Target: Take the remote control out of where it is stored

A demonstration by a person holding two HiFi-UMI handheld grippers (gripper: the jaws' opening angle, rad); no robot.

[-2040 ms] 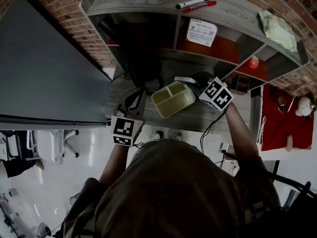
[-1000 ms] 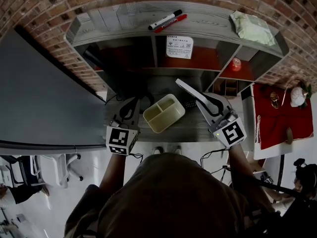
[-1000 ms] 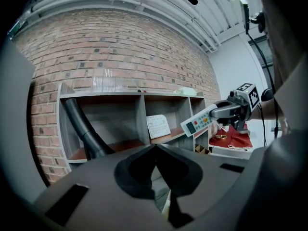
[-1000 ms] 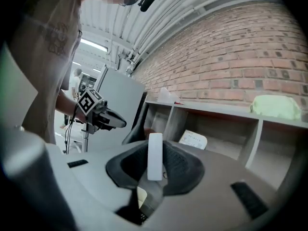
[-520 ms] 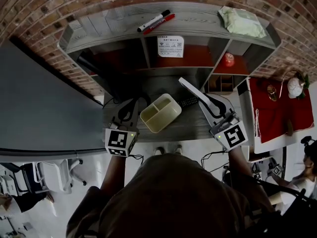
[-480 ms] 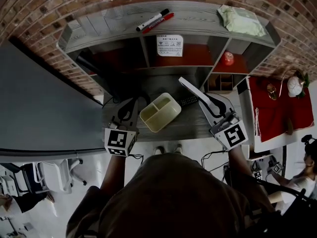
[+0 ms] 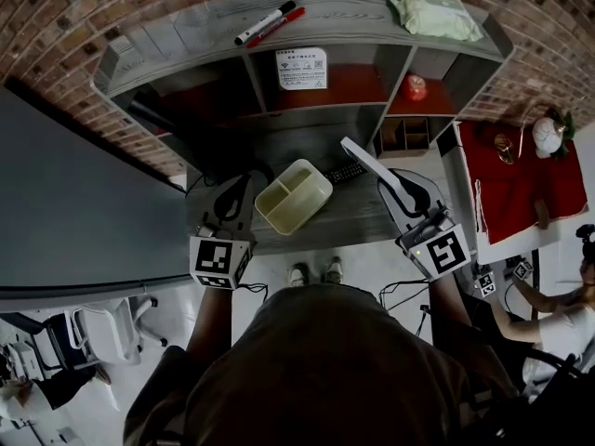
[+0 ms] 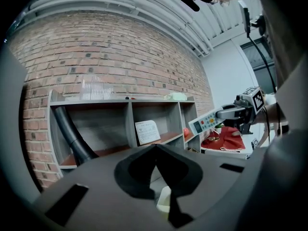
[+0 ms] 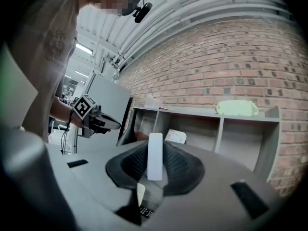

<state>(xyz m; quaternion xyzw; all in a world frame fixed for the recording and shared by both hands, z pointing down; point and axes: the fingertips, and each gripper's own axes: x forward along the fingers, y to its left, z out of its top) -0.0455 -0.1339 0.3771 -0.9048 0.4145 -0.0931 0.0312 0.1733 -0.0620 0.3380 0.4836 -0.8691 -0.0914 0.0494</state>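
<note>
Clamping the white remote [image 7: 365, 160] by one end, the right gripper [image 7: 398, 190] holds it above the desk [image 7: 358, 219], clear of the yellow box [image 7: 296, 214]; the left gripper [image 7: 231, 193], jaws together, waits just beside the box, probably to steady it

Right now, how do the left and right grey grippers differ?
The left grey gripper is shut on nothing; the right grey gripper is shut on a long white remote control. The left is left of the pale yellow tray, the right opposite. Both carry marker cubes.
</note>
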